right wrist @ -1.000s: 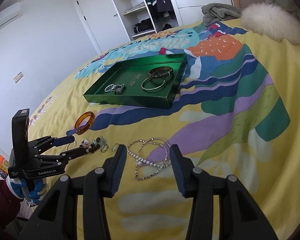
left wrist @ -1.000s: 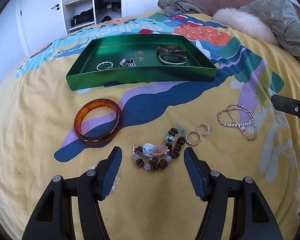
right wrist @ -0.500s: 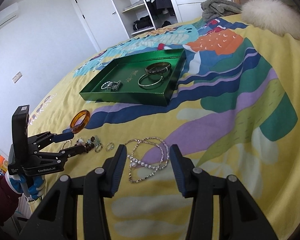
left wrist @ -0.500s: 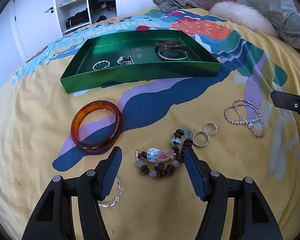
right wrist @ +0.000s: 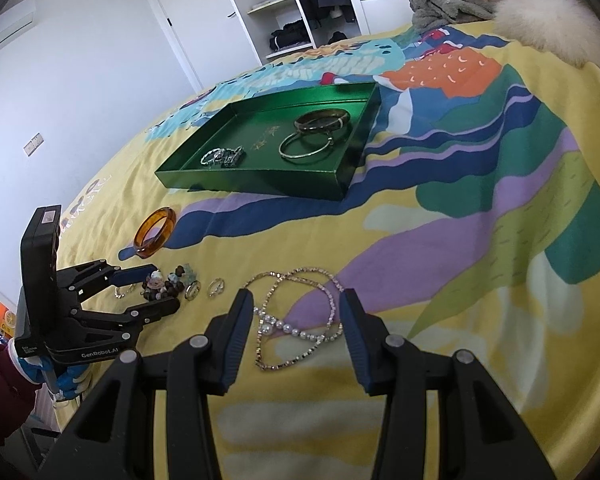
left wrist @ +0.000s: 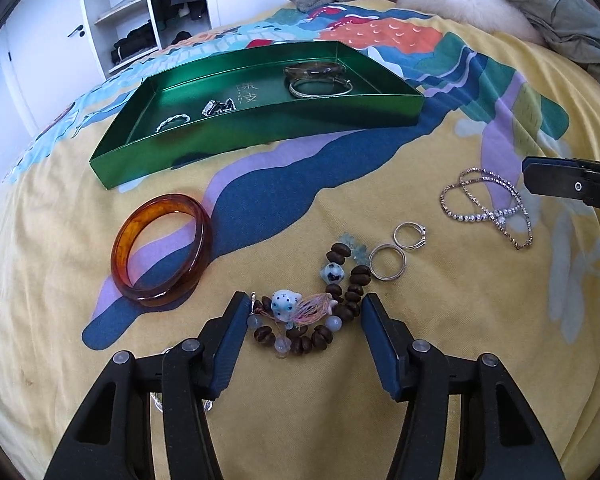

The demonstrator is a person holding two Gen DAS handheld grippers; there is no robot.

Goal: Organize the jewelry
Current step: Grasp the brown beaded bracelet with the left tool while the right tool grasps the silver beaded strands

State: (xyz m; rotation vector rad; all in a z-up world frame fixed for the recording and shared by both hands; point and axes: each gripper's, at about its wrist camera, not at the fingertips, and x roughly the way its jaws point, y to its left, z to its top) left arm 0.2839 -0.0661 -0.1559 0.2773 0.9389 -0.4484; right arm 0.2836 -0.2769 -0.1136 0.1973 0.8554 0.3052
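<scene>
The shallow green metallic tray sits on the patterned yellow bedspread as the collecting place. Inside it lie two bangles at its right end and a silver ring and a dark clasp-like piece toward its left, so sorting looks partly done.

Nearer than the tray, the loose pieces wait. The brown wooden bead bracelet with a blue-spotted ceramic charm and pink tassel lies between the spread fingers of the left gripper, which is wide open and grips nothing; the fingers straddle it, probably lined up for a pinch. The translucent amber bangle lies between the tray and that bracelet, to the left. Two silver rings lie just right of the beads.

Further right of the tray's near edge, the rhinestone and pearl necklace lies looped between the fingers of the right gripper, also wide open and empty.

A thin silvery piece under the left gripper's left finger is mostly hidden. The tray's gold lettering is too small to read.
</scene>
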